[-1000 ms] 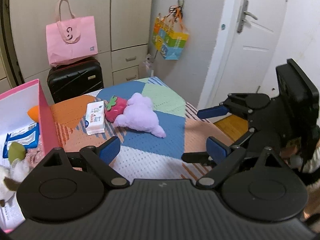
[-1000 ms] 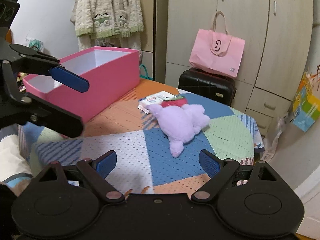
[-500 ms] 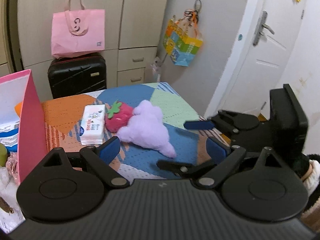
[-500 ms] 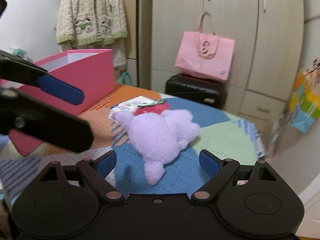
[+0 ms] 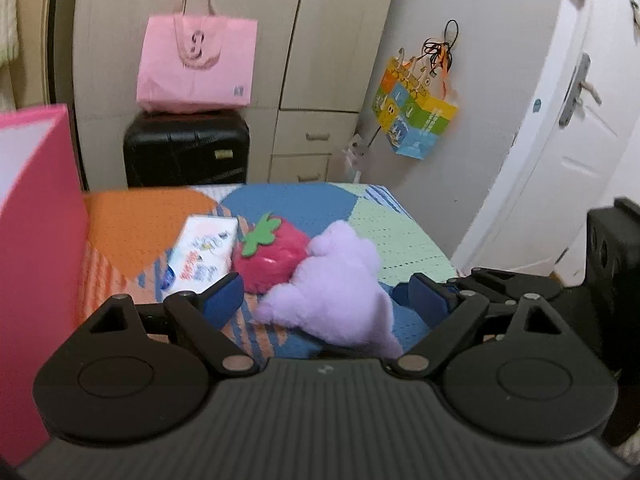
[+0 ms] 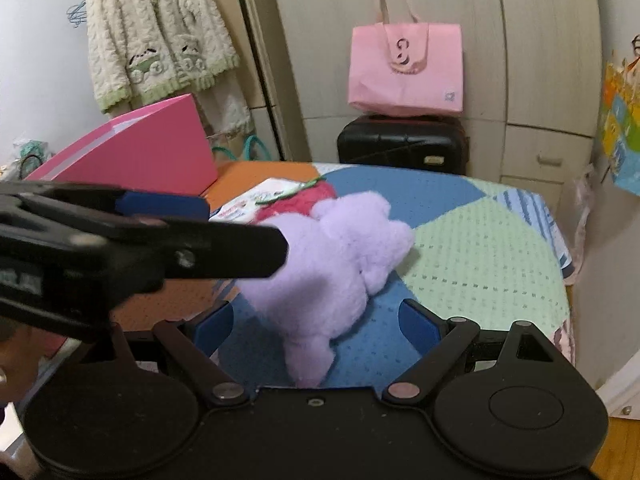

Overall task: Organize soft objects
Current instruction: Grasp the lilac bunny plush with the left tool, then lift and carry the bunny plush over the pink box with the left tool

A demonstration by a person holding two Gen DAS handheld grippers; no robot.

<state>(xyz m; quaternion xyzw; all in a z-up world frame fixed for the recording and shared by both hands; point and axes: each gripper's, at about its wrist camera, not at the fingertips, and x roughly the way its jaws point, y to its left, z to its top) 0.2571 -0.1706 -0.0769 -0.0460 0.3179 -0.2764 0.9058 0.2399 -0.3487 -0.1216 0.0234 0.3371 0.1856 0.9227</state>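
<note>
A lilac plush toy lies on the patchwork bed cover, with a red plush strawberry touching its far side. My left gripper is open, its fingers either side of the near end of the lilac toy. My right gripper is open too, with the lilac toy between its fingers. The left gripper's body crosses the right wrist view at the left. The pink box stands at the left.
A white tissue pack lies beside the strawberry. A black suitcase with a pink tote bag on it stands behind the bed by the wardrobe. A colourful bag hangs on the wall. A white door is at the right.
Both grippers have moved forward to the lilac plush toy, which now sits between their open fingers. The toys themselves have not moved.
</note>
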